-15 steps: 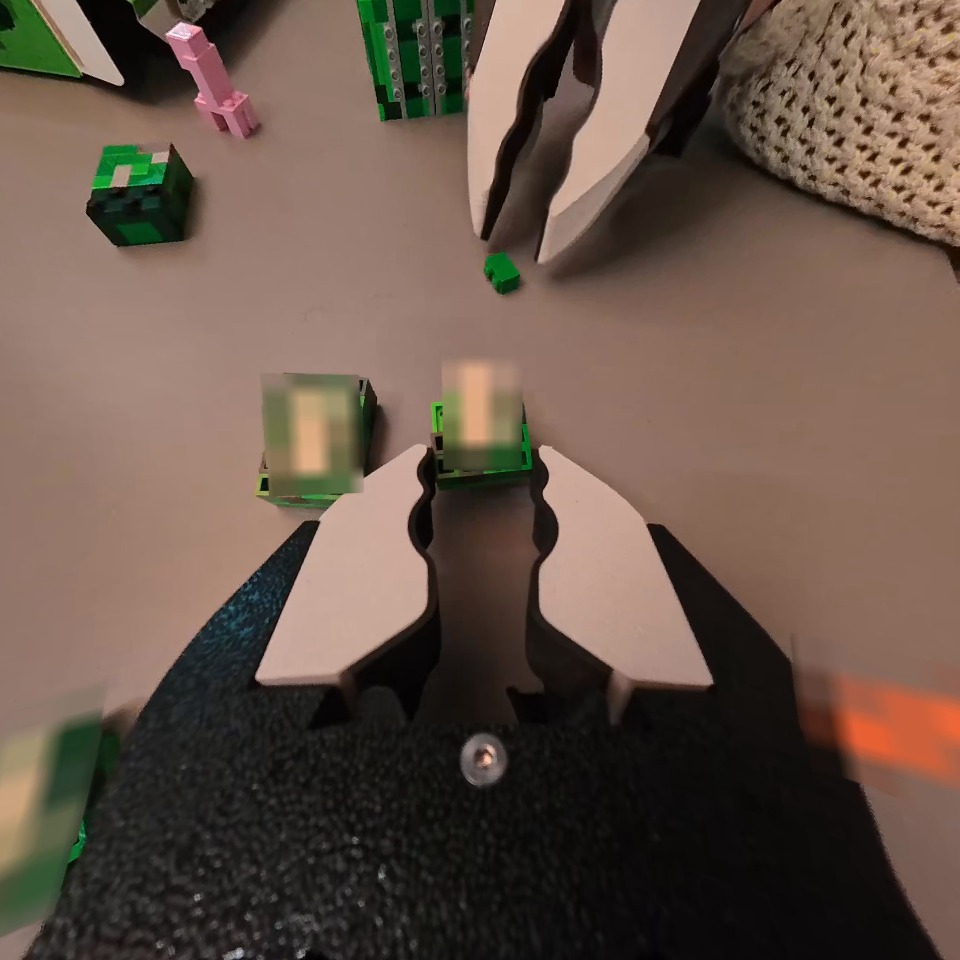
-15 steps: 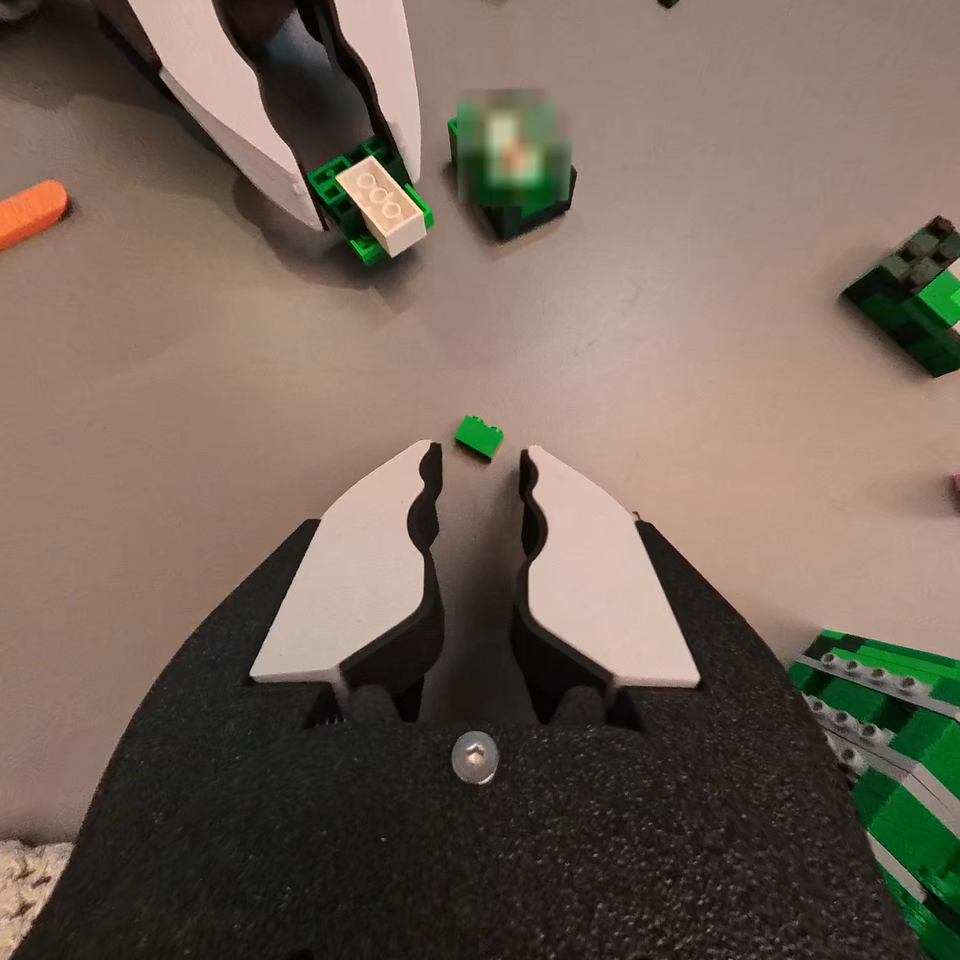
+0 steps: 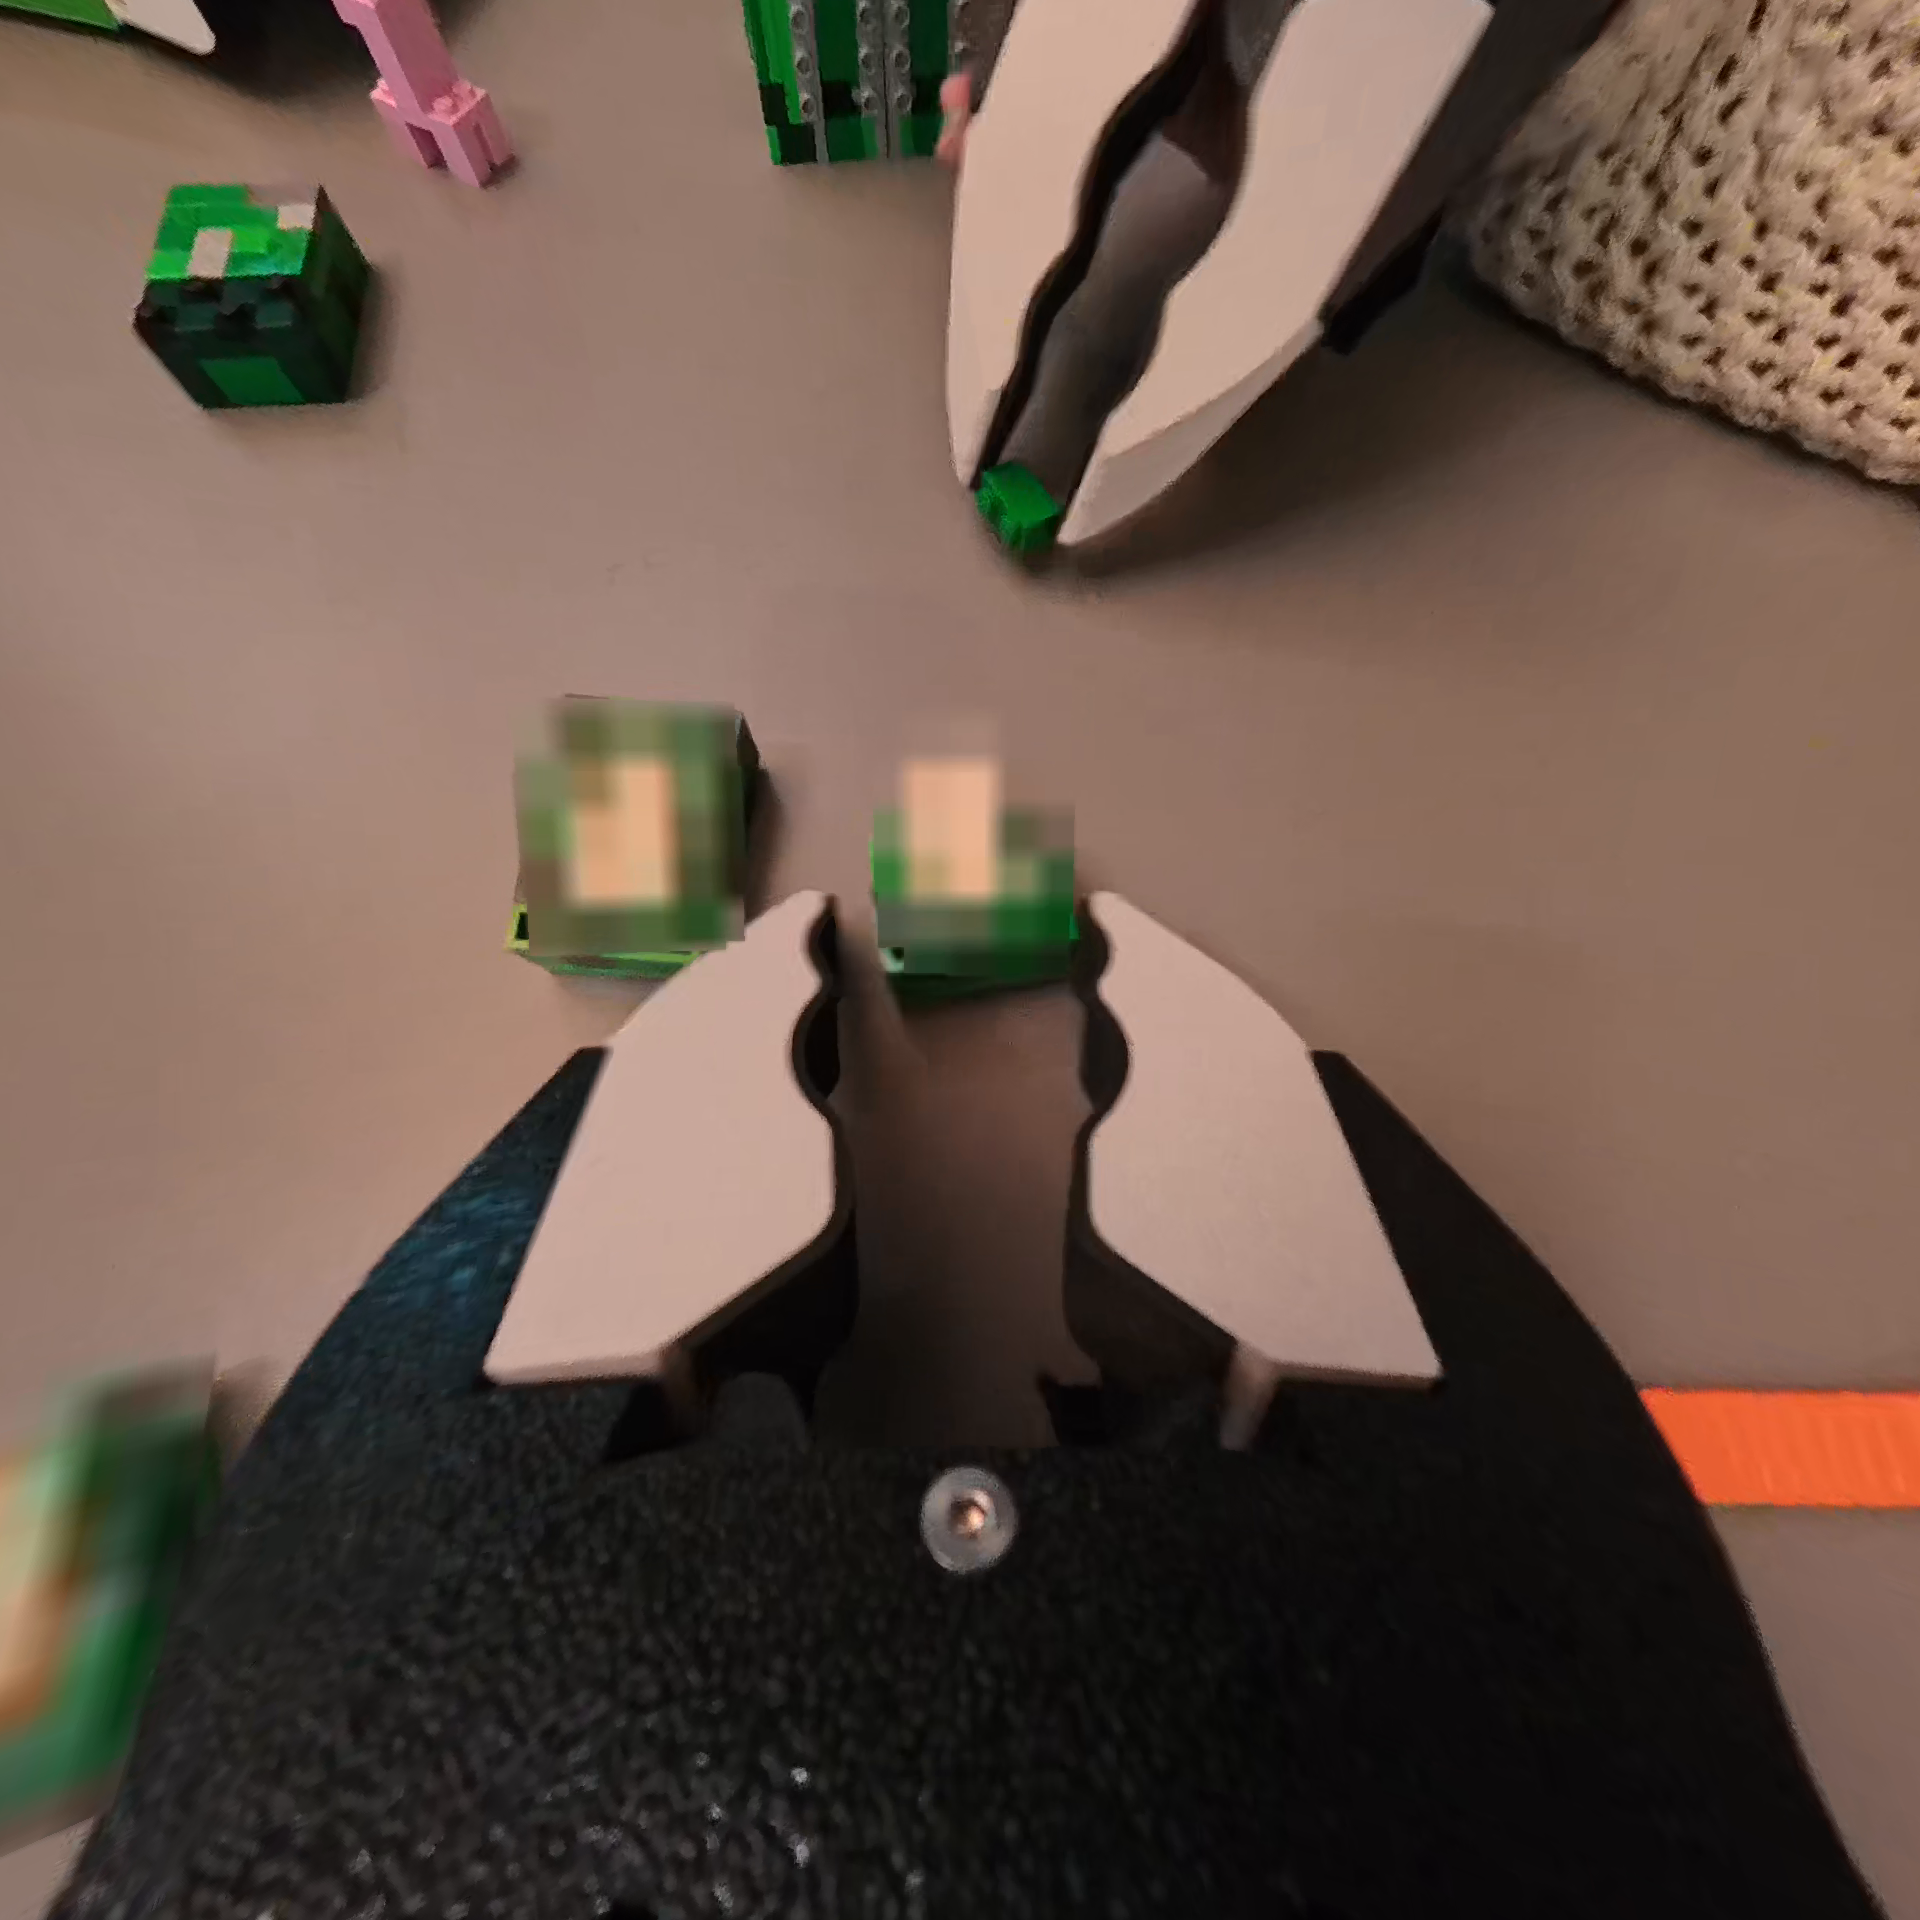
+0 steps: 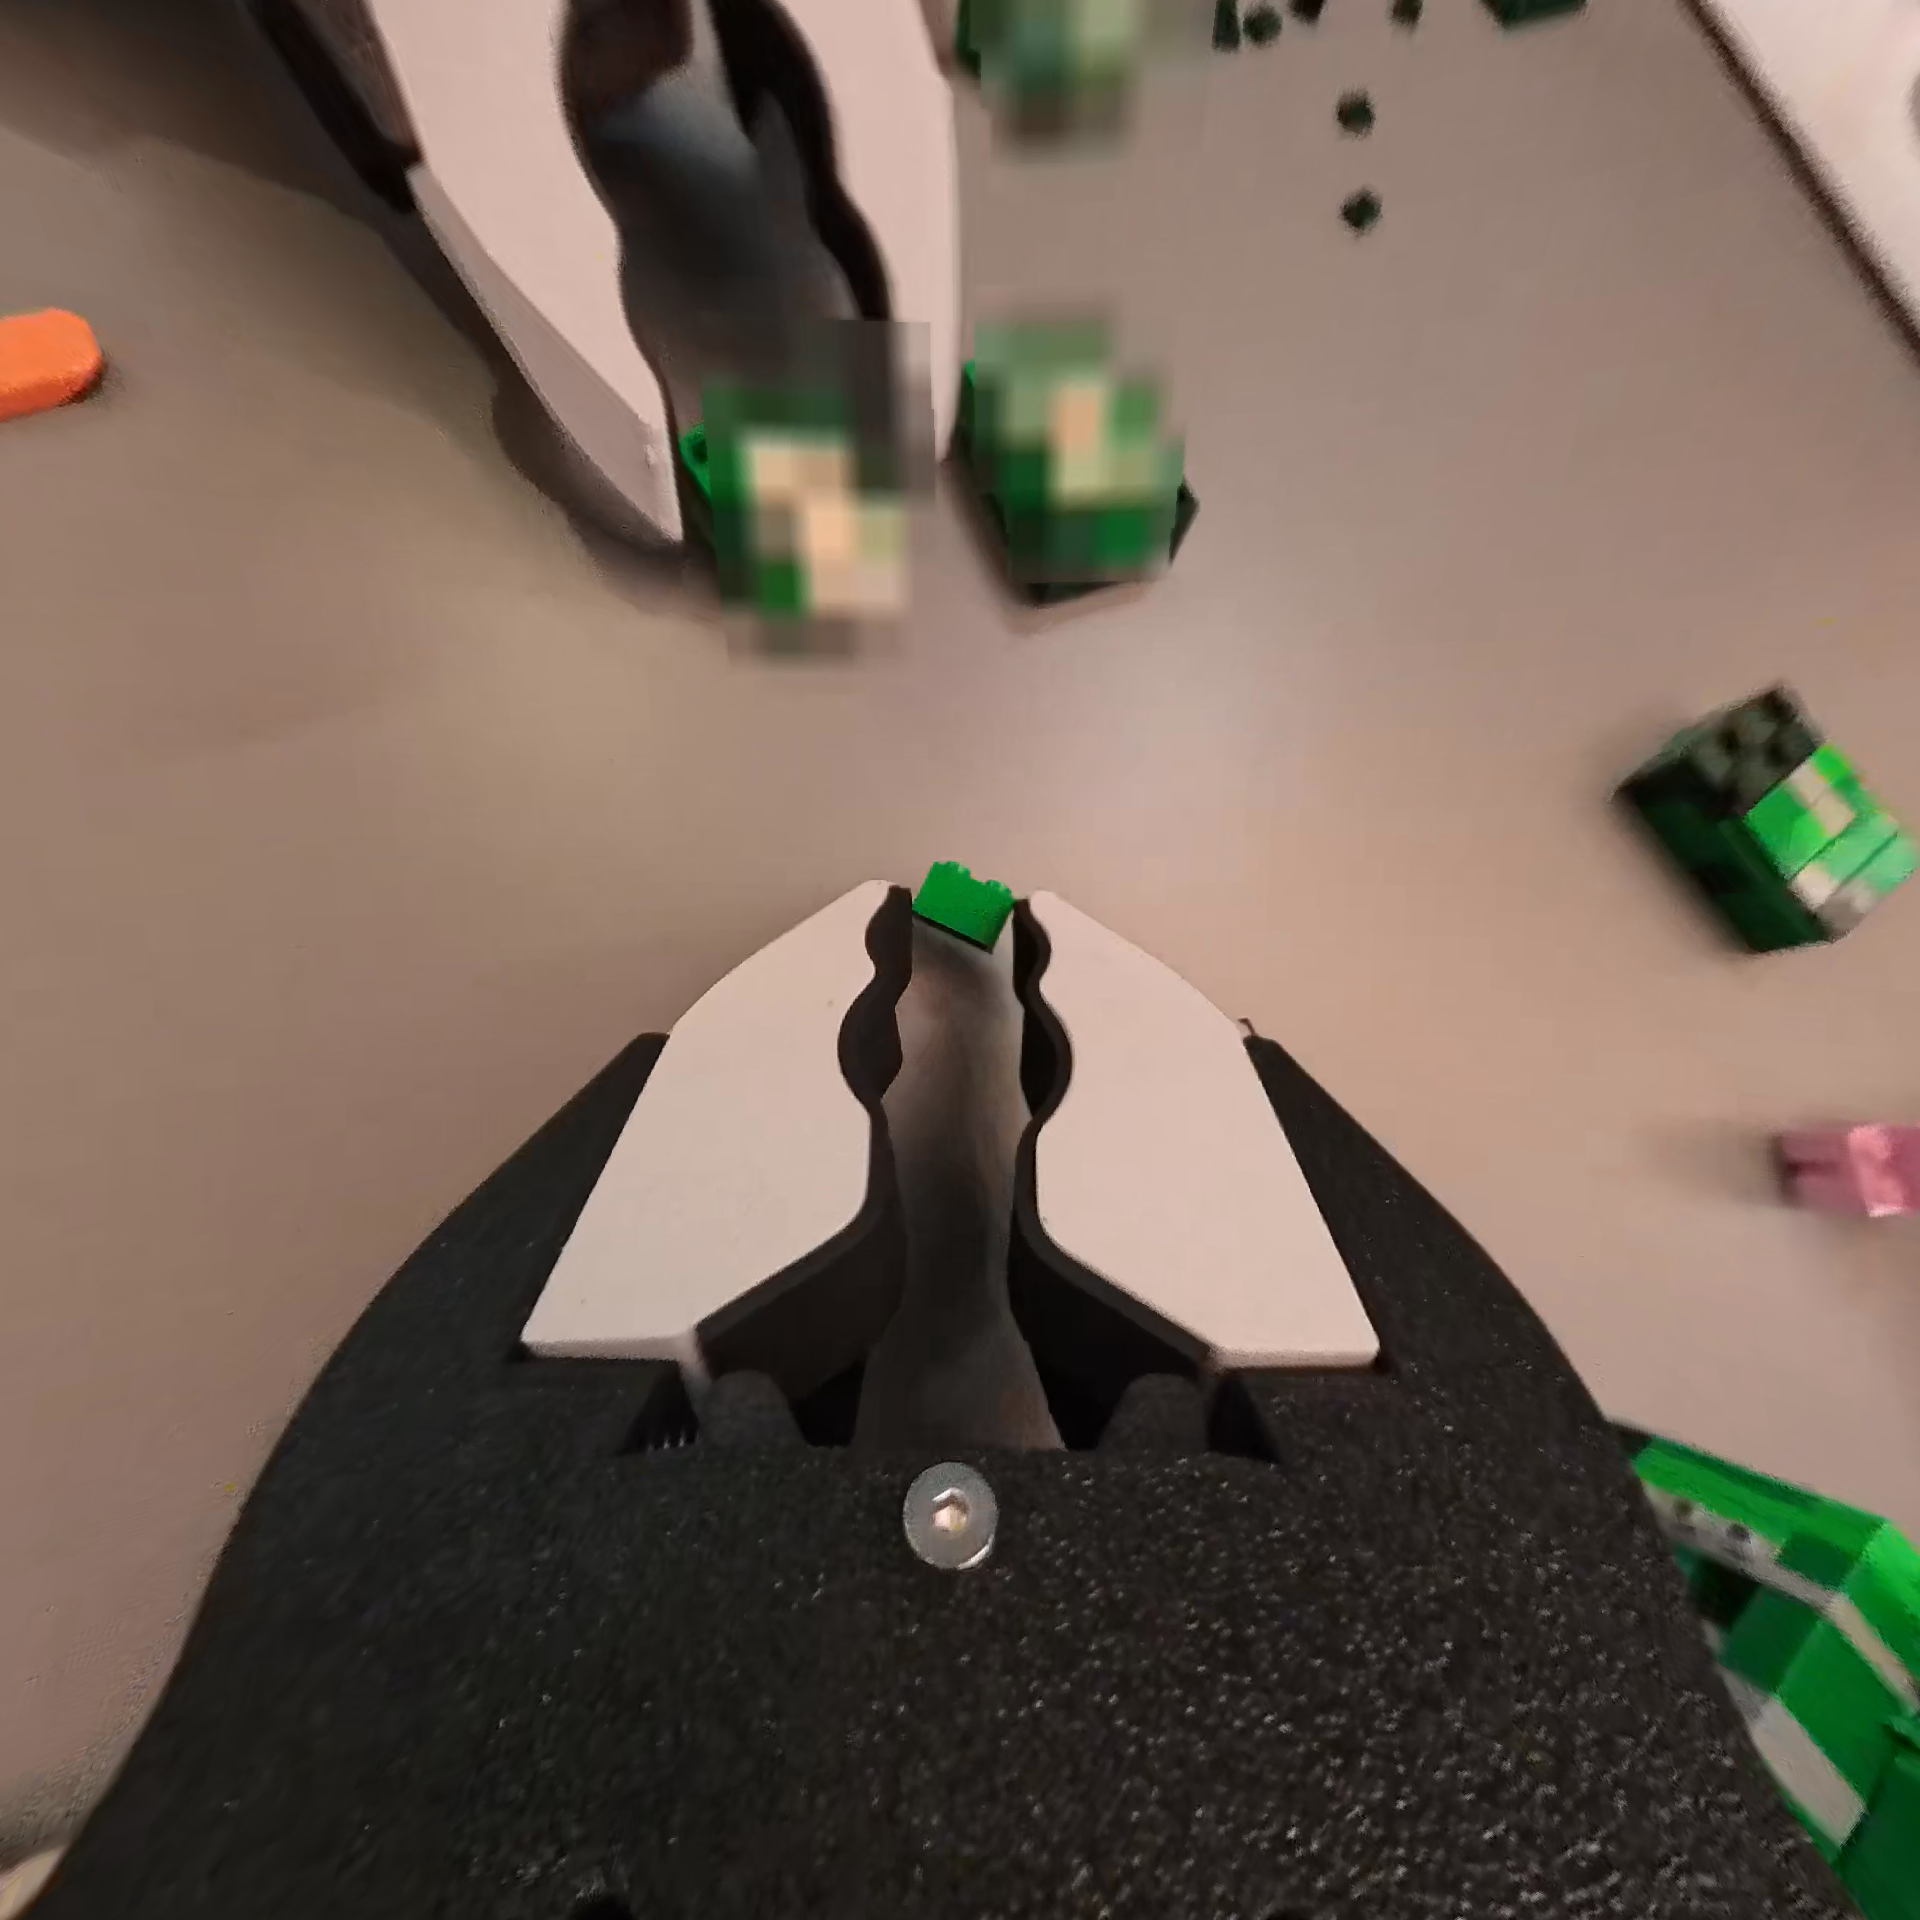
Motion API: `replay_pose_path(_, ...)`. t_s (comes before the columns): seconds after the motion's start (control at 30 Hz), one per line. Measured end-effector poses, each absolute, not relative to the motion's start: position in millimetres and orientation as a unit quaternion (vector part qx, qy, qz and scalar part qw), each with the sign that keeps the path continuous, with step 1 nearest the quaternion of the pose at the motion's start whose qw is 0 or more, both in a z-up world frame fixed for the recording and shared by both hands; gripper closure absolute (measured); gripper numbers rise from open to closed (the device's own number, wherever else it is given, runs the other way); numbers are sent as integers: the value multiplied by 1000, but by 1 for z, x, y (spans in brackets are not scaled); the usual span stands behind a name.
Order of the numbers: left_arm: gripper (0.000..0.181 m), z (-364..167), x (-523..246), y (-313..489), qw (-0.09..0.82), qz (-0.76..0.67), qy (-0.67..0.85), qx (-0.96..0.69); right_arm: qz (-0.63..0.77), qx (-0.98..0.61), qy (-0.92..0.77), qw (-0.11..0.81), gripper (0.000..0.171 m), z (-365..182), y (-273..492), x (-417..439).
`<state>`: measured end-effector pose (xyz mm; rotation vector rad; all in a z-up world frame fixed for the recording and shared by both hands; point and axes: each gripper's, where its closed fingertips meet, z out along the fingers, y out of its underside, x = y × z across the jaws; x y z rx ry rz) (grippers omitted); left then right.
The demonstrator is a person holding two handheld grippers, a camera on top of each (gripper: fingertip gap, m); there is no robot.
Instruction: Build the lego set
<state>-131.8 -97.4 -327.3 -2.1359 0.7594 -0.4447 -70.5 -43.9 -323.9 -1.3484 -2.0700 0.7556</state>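
Note:
My right gripper [image 4: 961,906] is shut on a small green brick [image 4: 964,911] low over the grey table [image 4: 312,779]. The left wrist view shows it too [image 3: 1023,511], with the brick [image 3: 1016,507] at its tips. My left gripper [image 3: 961,909] is closed around a small green block topped by a white brick [image 3: 971,883], which rests on the table. The right wrist view shows the left gripper [image 4: 805,520] across from me, with that block [image 4: 810,509] between its fingers. The block is partly hidden by mosaic.
A second green block [image 3: 634,831] stands just left of the held one. A green cube [image 3: 255,296], a pink figure [image 3: 436,104] and a tall green-grey build [image 3: 852,78] lie farther off. A knitted cream thing [image 3: 1714,229] is at the far right and an orange strip [image 3: 1782,1460] at the near right. There is about 9 cm between the tips of the two grippers.
My right gripper moved forward over the small green brick and closed on it. The left gripper stayed at the green and white block.

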Motion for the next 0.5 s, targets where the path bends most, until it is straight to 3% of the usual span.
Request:
replay_pose_path(0.07,120,-323,-135,-94,415,-183,281,-845,281,-461,-779,318,153,-314,-51,-78)
replay_pose_path(0.13,115,-313,-136,-91,441,-199,263,-834,269,-414,-789,366,153,-306,-59,-85)
replay_pose_path(0.3,135,-281,-119,-94,491,-281,235,-790,202,-301,-797,482,153,-291,-77,-101)
replay_pose_path(0.5,146,-283,-105,-98,480,-312,243,-783,178,-221,-788,546,153,-277,-100,-109)
